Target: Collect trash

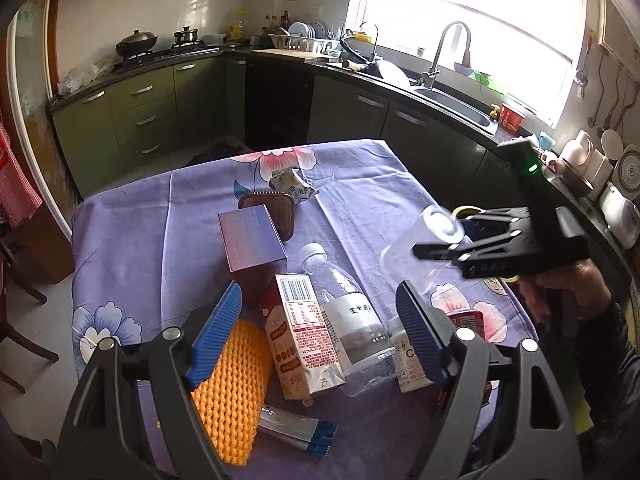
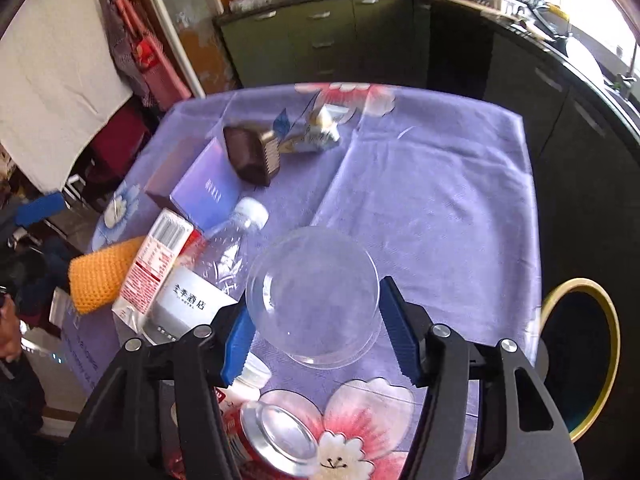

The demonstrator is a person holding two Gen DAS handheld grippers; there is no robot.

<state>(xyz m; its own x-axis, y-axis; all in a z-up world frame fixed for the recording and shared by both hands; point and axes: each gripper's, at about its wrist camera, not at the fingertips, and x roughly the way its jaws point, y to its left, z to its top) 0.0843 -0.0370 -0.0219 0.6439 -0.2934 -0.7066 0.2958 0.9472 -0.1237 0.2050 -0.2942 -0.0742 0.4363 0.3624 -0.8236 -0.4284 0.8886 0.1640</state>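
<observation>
A table draped in a purple floral cloth (image 2: 440,200) carries the refuse: a purple rectangular box (image 1: 252,242), a clear plastic water bottle with a white cap (image 1: 344,316), a red-and-white drink carton (image 1: 298,332) and an orange foam mesh sleeve (image 1: 230,388), all clustered together near the table's left edge in the right wrist view. The right gripper (image 2: 316,332), pitched downward, clamps a clear plastic cup (image 2: 314,294) above the cloth, its base facing the camera, blue pads against both sides. The left gripper (image 1: 320,332) hangs released over the carton and bottle, jaws wide, touching neither.
</observation>
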